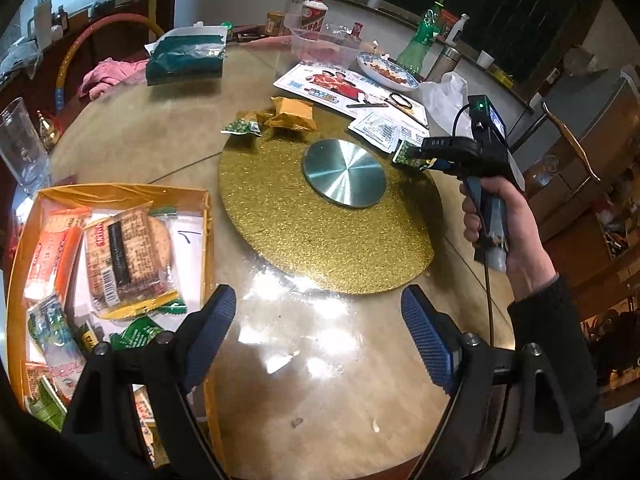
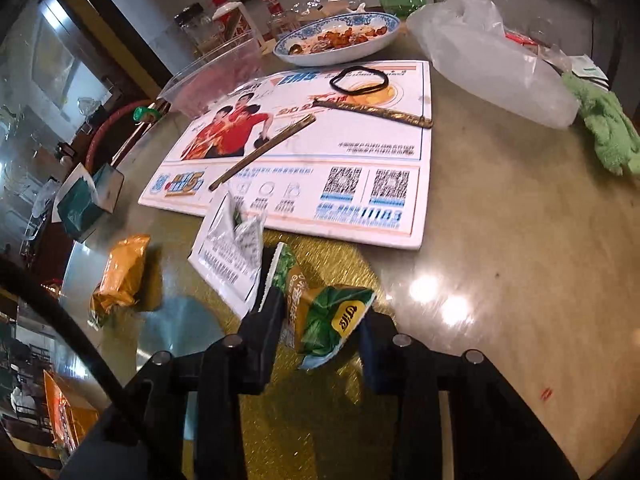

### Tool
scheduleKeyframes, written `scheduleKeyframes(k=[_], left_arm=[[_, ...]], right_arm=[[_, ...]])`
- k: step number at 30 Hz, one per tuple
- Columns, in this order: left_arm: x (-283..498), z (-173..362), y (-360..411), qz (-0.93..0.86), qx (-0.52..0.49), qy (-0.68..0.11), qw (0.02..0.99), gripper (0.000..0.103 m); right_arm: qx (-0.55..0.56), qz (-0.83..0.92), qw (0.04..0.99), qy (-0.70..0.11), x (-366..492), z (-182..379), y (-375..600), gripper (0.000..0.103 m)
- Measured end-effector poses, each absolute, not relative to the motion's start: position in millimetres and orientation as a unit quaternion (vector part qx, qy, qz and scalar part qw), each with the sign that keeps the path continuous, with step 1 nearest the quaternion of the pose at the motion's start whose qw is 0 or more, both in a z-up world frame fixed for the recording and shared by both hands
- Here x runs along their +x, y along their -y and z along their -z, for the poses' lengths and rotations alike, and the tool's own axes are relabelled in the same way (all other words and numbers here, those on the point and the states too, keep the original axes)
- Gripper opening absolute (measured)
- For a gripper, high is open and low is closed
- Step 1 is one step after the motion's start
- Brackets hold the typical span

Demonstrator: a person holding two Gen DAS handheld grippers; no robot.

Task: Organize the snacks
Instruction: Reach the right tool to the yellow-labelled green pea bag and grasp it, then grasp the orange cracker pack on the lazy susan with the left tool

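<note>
Left wrist view: the left gripper (image 1: 318, 334) hangs with fingers wide and empty over the glossy tabletop (image 1: 320, 420); the snack box (image 1: 24, 248) lies at nine o'clock.

Right wrist view: the right gripper (image 2: 320, 320) has fingers narrow, pinching a green snack packet (image 2: 320, 316) at the gold turntable's (image 2: 320, 420) twelve o'clock edge.

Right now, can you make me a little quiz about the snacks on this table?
1. True or false: the left gripper is holding a snack.
2. What is between the fingers of the right gripper? A) green snack packet B) black hair tie C) orange packet
3. Where have snacks already been collected?

Key
1. False; it is open and holds nothing.
2. A, the green snack packet.
3. In the yellow box near the left gripper.
</note>
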State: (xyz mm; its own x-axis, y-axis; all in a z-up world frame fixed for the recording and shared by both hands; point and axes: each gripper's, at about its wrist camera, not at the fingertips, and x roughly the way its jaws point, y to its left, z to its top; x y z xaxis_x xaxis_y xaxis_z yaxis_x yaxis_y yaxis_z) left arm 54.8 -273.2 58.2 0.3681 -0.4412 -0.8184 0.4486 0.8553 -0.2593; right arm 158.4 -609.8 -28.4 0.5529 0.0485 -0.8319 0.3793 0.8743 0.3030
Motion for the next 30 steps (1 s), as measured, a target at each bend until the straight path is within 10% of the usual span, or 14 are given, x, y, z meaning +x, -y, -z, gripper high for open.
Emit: scheduleKeyframes(k=[30], left_arm=[[178,-37,379,0.217,0.111,-0.467,0.850,0.084]], right_arm=[[0.232,0.041,0.873,-0.427,-24,35,484,0.025]])
